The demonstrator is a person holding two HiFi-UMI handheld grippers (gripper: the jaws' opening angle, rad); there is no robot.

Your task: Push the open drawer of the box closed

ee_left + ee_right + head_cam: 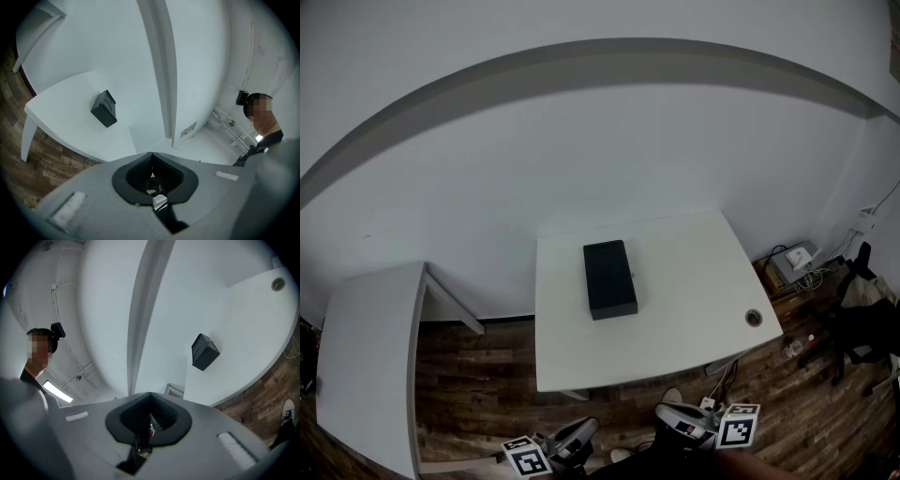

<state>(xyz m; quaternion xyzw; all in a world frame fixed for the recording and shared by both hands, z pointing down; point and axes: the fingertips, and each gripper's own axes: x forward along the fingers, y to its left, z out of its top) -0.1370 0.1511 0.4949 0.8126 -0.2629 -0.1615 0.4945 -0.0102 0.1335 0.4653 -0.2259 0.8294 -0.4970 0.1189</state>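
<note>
Small black rectangular box [609,278] sat mid white tabletop [694,300], far from the left tool [151,154] and right tool [150,394], both pinched together and empty. Looked light and slidey; I'd press the drawer front squarely and brace the opposite end.

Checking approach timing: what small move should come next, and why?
Probably carry the right gripper forward over the white table toward the black box: its jaws are shut, ready to push, but it sits short of the table's near edge, far from the box.
</note>
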